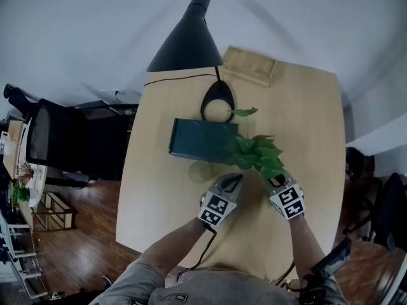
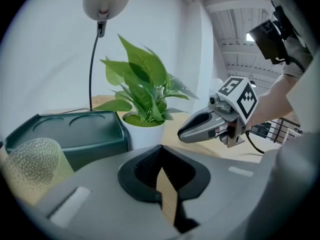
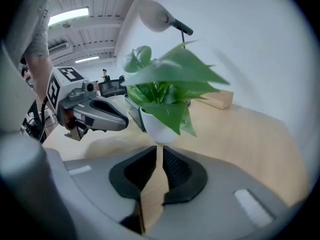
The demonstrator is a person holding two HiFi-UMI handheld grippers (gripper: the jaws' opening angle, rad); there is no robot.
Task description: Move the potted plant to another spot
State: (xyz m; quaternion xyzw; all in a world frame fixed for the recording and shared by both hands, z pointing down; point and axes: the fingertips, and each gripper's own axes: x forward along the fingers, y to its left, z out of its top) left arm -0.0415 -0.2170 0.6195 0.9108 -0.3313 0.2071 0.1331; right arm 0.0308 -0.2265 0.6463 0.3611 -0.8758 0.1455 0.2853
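Pot and plant come first. The potted plant stands near the middle of the table, just past both of your tools. It is at 1 o'clock from the left gripper and at 11 o'clock from the right gripper. Neither tool holds it. The left gripper is clenched tight on nothing. The right gripper's jaws stand only a thin slit apart, and nothing is between them either.

I think the step now is to get hold of the plant. Jaws this close cannot fit round it, so you would need to open them wide first. Go for the white pot, not the leaves. Come in low, under the leaves, and squeeze gently and evenly. Lift straight up and keep it upright so nothing spills. Mind the green box just beside the pot at 9 o'clock, and the foot of the lamp at 11 o'clock.

The pot is round, white and smooth, and it gets narrower at the bottom, so it may slip. The leaves are soft, broad and pointed, and they would bend if pushed. The box looks hard, with rounded corners. The table is flat, pale wood.
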